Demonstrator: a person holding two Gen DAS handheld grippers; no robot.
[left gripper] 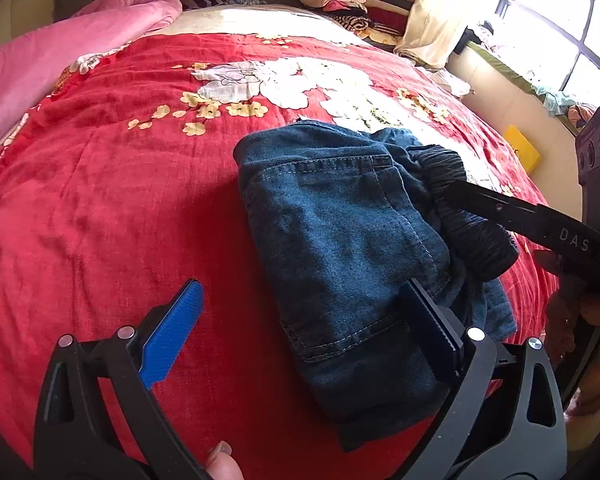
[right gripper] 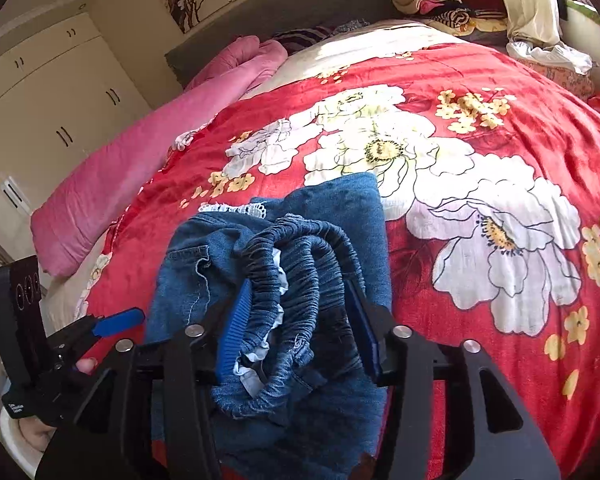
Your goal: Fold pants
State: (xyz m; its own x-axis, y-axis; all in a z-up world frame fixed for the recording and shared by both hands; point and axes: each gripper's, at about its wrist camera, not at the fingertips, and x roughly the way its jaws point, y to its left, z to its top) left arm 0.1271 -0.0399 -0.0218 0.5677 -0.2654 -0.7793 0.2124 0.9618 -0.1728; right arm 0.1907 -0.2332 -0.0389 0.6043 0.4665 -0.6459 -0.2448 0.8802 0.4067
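Denim pants (right gripper: pixel 284 280) lie folded on the red blanket (right gripper: pixel 480 92), their waistband bunched between the right claw's (right gripper: pixel 298 320) parted, unclenched pads, so it should press them flat while the left claw (left gripper: pixel 300 332), released, steadies the bundle's near edge.

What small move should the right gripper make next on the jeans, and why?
Probably close the right gripper on the elastic waistband: the bunched band sits between its open pads, untidy on the folded jeans, while the left gripper stands open.
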